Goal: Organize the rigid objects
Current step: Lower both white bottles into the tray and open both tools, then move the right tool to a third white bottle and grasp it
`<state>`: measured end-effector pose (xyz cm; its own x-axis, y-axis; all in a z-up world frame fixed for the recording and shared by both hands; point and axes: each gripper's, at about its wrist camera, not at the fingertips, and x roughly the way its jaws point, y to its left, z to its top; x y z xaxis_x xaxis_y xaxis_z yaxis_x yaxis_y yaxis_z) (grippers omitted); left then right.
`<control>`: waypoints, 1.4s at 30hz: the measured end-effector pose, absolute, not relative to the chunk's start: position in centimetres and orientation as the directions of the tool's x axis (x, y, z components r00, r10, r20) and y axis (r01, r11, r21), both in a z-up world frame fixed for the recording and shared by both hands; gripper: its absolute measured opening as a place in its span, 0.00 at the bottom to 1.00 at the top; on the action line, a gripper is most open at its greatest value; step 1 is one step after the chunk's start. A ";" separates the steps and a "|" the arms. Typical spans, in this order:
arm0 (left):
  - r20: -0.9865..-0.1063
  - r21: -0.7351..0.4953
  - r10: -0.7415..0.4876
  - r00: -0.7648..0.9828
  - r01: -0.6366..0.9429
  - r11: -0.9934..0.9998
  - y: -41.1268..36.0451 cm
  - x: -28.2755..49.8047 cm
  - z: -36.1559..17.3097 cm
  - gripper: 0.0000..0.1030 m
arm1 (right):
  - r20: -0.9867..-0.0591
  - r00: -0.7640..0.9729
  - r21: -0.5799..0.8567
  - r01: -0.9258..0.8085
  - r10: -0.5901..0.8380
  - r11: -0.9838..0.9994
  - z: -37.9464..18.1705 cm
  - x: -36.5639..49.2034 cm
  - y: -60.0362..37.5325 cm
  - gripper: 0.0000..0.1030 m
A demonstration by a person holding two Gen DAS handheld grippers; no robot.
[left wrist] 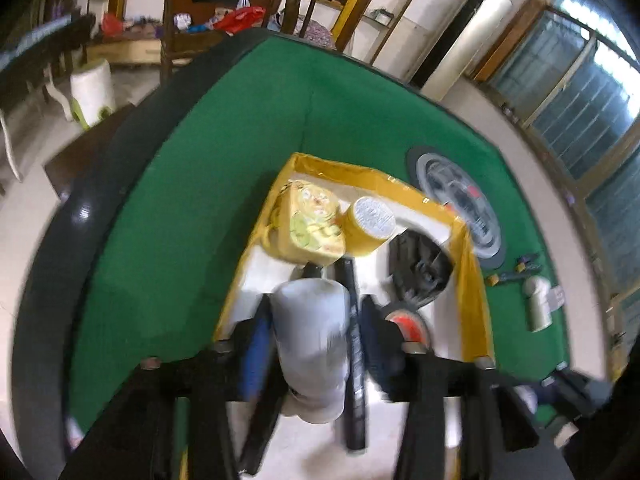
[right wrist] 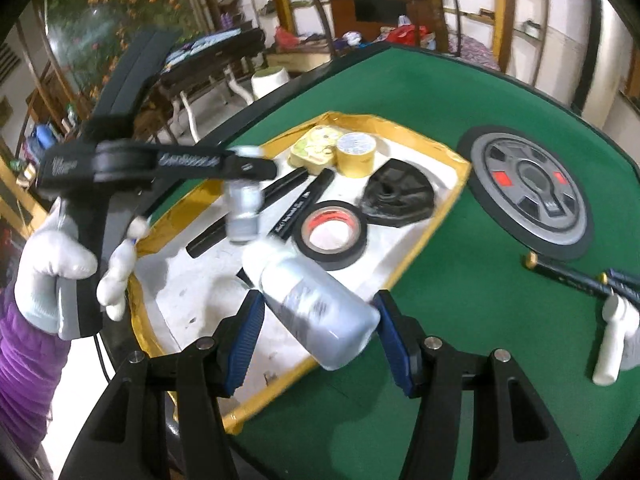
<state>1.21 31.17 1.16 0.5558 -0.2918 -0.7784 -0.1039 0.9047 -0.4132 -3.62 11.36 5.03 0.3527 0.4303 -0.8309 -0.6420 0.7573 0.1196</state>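
A shallow yellow-rimmed box lies on the green table. It holds a yellow tin, a yellow tape roll, two black markers, a black tape roll and a black disc. My left gripper is shut on a small grey-white bottle and holds it above the box. My right gripper is shut on a larger white bottle, tilted over the box's near edge.
A round grey panel is set in the table's middle. To its right lie a white pipe fitting and dark pens. Chairs, shelves and a white stool stand beyond the table's far edge.
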 end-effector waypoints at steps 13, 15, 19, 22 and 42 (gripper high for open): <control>-0.695 -0.452 -0.289 0.658 -0.087 0.888 33.0 -2.7 4.3 0.71 | -0.855 0.345 0.031 -0.712 0.387 0.702 4.1 -2.5 14.9 0.44; -0.689 -0.432 -0.263 0.675 -0.092 0.897 32.9 -3.2 4.7 0.74 | -0.838 0.354 0.072 -0.681 0.414 0.728 4.6 -1.7 14.4 0.46; -0.667 -0.351 -0.173 0.725 -0.100 0.931 31.9 -3.9 5.6 0.87 | -0.776 0.427 0.143 -0.597 0.464 0.789 6.5 -0.7 11.5 0.59; -0.651 -0.320 -0.160 0.742 -0.076 0.944 30.1 -3.4 5.5 0.94 | -0.740 0.477 0.172 -0.547 0.474 0.820 7.6 -0.6 9.2 0.59; -0.840 -0.240 -0.129 0.527 -0.147 0.960 24.6 -1.1 -0.8 0.95 | -0.700 0.566 0.327 -0.288 0.435 0.900 4.7 -3.6 -7.9 0.60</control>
<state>-1.11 24.57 -0.82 0.5266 -0.1294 -0.8402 -0.1467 0.9597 -0.2397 -3.63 -7.90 4.73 0.5662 0.4352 -0.7000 -0.2876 0.9002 0.3270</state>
